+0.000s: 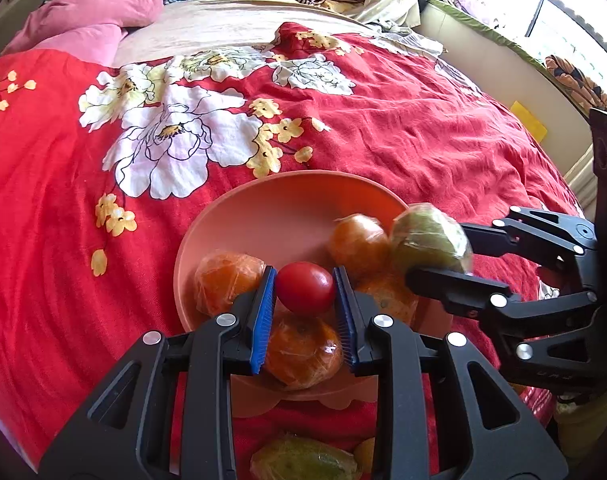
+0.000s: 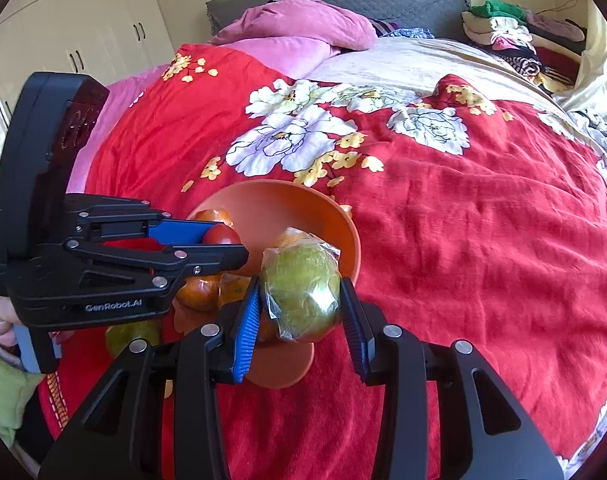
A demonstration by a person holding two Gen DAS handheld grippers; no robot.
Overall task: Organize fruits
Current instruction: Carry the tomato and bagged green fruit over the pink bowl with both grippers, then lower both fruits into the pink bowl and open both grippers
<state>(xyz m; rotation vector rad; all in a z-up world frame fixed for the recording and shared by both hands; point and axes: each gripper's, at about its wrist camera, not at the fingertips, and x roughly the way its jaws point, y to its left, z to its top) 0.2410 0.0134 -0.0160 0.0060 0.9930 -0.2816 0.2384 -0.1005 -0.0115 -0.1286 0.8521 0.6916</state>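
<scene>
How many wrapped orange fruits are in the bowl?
4 visible: one left, one at the back, one right, one nearest the camera under the tomato. Others may be hidden.

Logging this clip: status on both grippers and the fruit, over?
Left gripper shut on tomato, over bowl. Right gripper shut on wrapped green fruit at bowl's rim. Wrapped oranges already in bowl. Nothing in the way.

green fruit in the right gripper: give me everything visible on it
The green fruit is roundish, yellow-green with a darker underside, wrapped in clear crinkled plastic film that bunches at top and bottom. The right gripper is shut on it, blue pads pressing both sides. It hangs above the near rim of the orange bowl, by the wrapped oranges.
</scene>
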